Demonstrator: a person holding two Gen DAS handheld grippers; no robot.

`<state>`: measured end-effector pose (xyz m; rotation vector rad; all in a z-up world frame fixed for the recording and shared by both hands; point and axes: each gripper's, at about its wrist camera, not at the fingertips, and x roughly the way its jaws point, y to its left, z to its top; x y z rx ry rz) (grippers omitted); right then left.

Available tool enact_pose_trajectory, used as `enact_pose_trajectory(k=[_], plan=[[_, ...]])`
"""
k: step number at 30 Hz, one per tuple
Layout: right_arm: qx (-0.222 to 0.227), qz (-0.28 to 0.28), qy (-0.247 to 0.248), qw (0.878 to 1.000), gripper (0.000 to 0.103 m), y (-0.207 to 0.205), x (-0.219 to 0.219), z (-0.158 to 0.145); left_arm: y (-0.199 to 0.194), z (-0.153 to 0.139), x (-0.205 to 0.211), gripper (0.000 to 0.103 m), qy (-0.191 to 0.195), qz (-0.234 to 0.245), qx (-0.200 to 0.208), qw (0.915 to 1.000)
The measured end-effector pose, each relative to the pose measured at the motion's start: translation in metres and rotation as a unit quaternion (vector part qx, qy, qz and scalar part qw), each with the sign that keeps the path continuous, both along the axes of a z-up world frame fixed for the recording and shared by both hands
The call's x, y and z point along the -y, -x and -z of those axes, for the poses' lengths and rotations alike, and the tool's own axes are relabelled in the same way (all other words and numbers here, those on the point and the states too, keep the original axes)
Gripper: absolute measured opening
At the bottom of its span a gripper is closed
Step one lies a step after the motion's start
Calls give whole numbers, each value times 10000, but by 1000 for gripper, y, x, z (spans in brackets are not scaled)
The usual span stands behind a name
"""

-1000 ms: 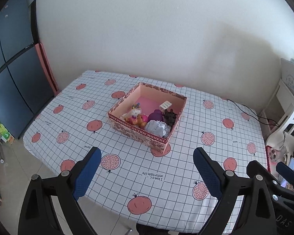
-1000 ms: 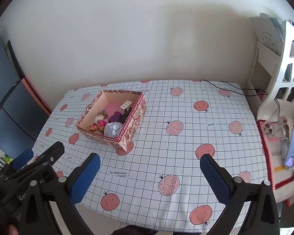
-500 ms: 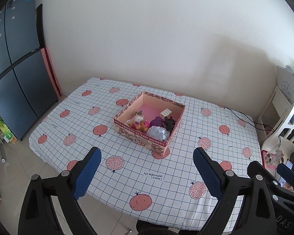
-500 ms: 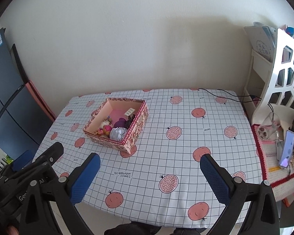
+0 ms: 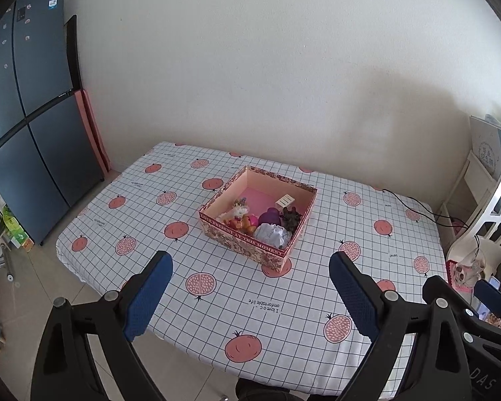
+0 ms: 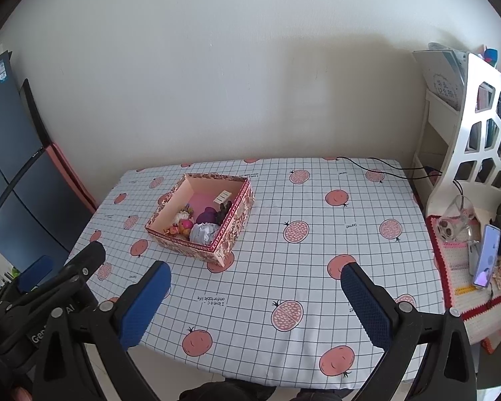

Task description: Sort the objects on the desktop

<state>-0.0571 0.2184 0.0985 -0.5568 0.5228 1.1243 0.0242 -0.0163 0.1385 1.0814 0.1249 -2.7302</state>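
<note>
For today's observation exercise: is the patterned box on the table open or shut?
Open. The patterned box has no lid on, so its pink floor and small items inside show.

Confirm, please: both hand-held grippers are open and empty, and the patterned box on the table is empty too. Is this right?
Not fully. The left hand-held gripper and right hand-held gripper are open and empty, but the patterned box on the table is not empty: both wrist views show small toys and a crumpled white wad inside.

A table in a pomegranate-print grid cloth bears a patterned open box and a black cable.
</note>
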Motion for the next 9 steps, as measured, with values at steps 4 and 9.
enact_pose_trajectory(k=[4,9], plan=[[-16,-14,-5,10000,103,-1,-1,0,0,-1,-2,95,39,-8,-47,10000],[-49,-3,-16,10000,103,-3,-1,-1,2,-2,-3,95,80,2,-77,9999]])
